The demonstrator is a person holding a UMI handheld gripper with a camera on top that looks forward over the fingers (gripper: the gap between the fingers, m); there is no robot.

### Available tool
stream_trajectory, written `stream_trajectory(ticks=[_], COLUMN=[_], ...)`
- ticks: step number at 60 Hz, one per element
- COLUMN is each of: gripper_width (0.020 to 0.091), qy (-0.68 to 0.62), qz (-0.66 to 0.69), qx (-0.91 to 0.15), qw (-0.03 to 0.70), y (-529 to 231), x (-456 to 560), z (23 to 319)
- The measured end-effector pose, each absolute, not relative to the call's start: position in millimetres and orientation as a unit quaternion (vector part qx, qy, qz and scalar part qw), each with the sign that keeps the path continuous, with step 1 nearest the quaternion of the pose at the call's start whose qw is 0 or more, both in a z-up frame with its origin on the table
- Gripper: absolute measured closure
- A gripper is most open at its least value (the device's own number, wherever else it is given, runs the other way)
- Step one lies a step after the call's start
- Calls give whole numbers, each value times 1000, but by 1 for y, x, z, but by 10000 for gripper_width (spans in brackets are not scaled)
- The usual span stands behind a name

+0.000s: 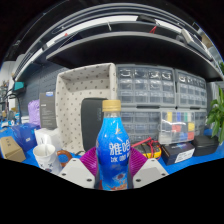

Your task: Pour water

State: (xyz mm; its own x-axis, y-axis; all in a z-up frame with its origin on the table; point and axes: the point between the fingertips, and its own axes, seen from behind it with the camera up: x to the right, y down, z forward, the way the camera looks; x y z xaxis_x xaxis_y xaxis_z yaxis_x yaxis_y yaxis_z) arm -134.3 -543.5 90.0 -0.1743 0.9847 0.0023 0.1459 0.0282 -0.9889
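Standing upright between the two fingers was a blue bottle (114, 152) w/ an orange cap and a blue label w/ white lettering. The gripper (113, 172) had its fingers (78, 172) close at either side of the bottle's lower body, pink pads facing inward; couldn't tell whether both pads actually pressed on it or whether slim gaps remained, so the grip itself was unclear. Bottle's base was hidden below the fingers.

Behind the bottle, a bit left, stood a light dotted box (85, 95) w/ a dark panel in front of it. Left of the fingers sat a small white cup (45, 153) on a blue surface (22, 137), near other clutter too small to make out. Right of the bottle lay some red and yellow bits, and beyond them a black tray (178, 152). Further back, a row of grey drawer cabinets (160, 87) ran along the wall, w/ a clear bin of coloured items (177, 124) in front. Green plant leaves (216, 112) showed at far right.
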Motion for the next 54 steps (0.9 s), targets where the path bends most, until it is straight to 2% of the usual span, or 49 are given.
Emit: stream_trajectory(ticks=[11,12,13,14,16,17,18,26,41,54], gripper_width=[573,539,474,455,342,370,369,304,294,280], qy=[-581,-580,-579,-578,-574,-572,-570,-572,-571,-562], qz=[496,495,493,491,487,485,485,484,436,436], qx=[-512,-516,-521,-525,-532,-535,-536,-537,-542,-551], qw=[392,390,388,388,389,389,390,388,436,436], y=[-541,-540,-539,-537,-533,-532,-531,-527,-519,-528], x=[-129,-128,-127,-126,-123,-121,-118,-89,-6,38], z=[86,86,85,85,85,85,86,92,99,117])
